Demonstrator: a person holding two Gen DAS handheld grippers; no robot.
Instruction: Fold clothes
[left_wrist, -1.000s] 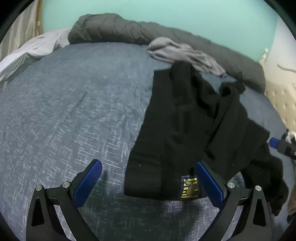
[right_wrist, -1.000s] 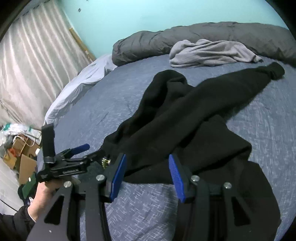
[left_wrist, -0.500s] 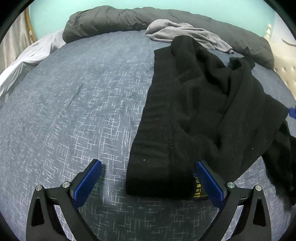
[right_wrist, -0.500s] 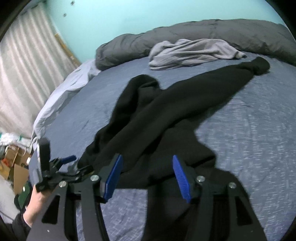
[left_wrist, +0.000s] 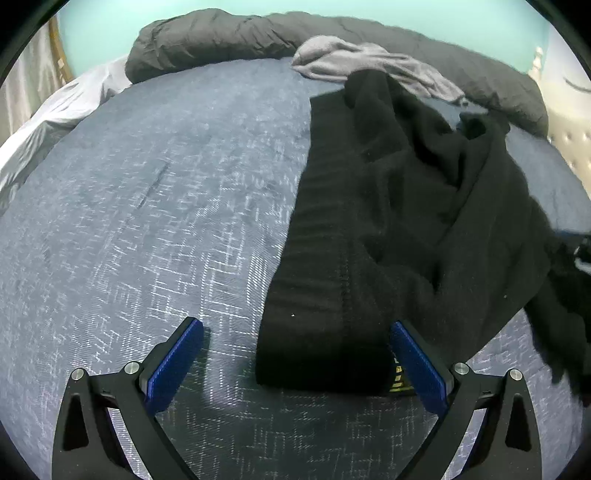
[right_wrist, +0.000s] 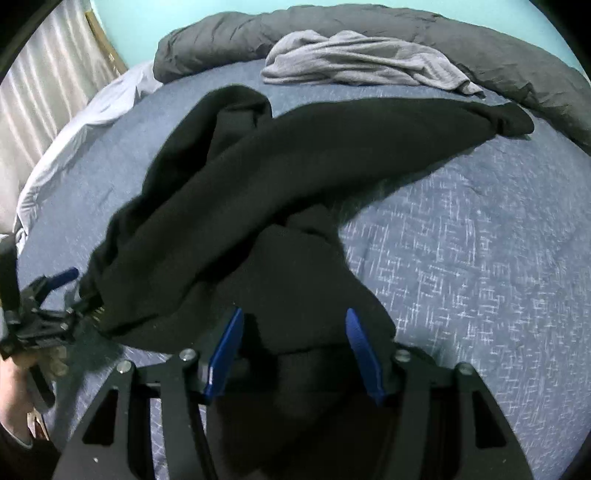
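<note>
Bed (left_wrist: 147, 206) under a blue-grey woven cover carries everything, with a dark grey duvet (left_wrist: 229, 40) rolled along its far edge. Black garment (left_wrist: 369, 229) sprawls crumpled across the middle, one sleeve (right_wrist: 406, 125) stretched toward the duvet. Grey garment (right_wrist: 354, 62) lies bunched beyond it. Left tongs (left_wrist: 295, 363) stand spread wide at the black hem; right tongs (right_wrist: 295, 350) stand spread over a raised fold.

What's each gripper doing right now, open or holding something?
Left gripper: open, at the black garment's hem.
Right gripper: open, black fabric between its fingers.
</note>
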